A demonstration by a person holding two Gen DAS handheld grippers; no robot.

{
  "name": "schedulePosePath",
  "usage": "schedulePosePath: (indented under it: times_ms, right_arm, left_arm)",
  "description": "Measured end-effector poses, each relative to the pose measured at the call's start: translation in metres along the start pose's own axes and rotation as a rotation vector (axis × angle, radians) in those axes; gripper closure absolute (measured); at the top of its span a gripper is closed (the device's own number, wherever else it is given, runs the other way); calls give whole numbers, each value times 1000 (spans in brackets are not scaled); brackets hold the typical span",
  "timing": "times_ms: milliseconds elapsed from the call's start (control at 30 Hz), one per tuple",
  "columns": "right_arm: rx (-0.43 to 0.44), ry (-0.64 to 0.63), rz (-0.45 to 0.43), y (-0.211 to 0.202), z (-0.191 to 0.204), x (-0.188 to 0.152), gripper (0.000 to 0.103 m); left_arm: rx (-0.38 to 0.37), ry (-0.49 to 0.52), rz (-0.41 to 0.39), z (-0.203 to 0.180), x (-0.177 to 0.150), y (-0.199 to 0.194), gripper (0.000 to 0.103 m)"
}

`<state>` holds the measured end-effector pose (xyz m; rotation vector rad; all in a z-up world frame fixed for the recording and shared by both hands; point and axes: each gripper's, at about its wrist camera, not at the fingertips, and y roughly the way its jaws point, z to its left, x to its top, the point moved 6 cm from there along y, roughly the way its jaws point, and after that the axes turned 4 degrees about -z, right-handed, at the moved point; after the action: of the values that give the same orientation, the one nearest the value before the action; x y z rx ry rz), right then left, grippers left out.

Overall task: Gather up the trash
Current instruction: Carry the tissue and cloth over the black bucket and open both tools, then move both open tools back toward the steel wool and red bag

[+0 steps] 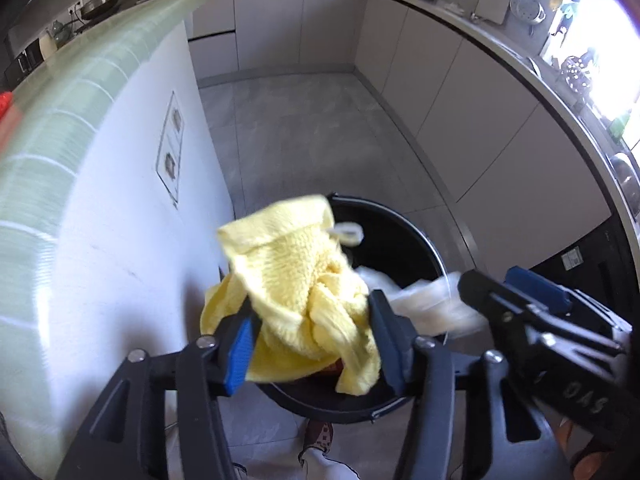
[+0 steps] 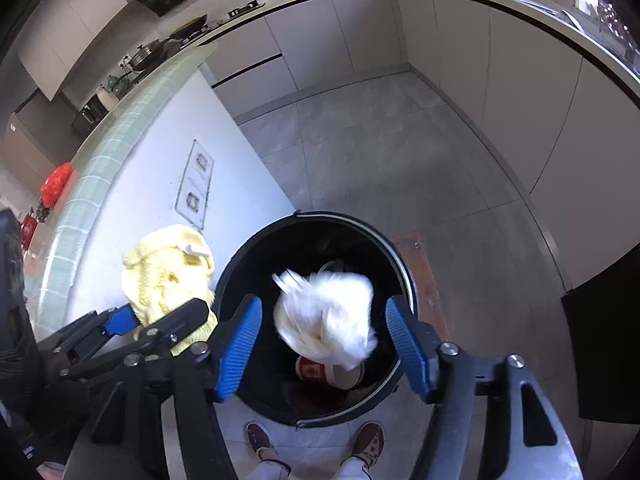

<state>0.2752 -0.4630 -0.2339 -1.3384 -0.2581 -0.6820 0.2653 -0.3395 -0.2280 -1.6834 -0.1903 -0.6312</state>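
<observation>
Claw (image 2: 324, 344) apart over bin (image 2: 240, 264)

Two wrist fisheyes, both angled steeply down over the black bin (image 2: 316, 320).

From the left gripper (image 1: 312, 320) we look along its fingers at close range: the bin mouth sits just ahead, the white counter wall (image 1: 132, 240) to its left, and the right gripper (image 1: 520, 292) enters at lower right. From the right gripper (image 2: 324, 340) we sit almost directly above the bin, with the left gripper (image 2: 160, 320) at lower left. Both views share the bin, grey floor (image 2: 380, 152), counter wall and far cabinets (image 1: 280, 20).
</observation>
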Motion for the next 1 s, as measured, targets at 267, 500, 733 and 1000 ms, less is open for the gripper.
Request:
schedulePosePath:
  times_ms: [267,500,733,1000]
  right_arm:
    - [-4,55,-50,-13,-10,14,35]
    - [-33,63,-103,-41,2,25,35]
    - [-43,78,-158,-80,33,28,35]
    - [-38,61,-218,-114,116,23,33]
  left_arm:
    - [13,10,-53,-7,12,-23,41]
    - [-35,20,-112,-11,31,-65,41]
    - [-66,26,-182,17,46,-123,36]
    - [-77,24,-245,82,46,-180,28]
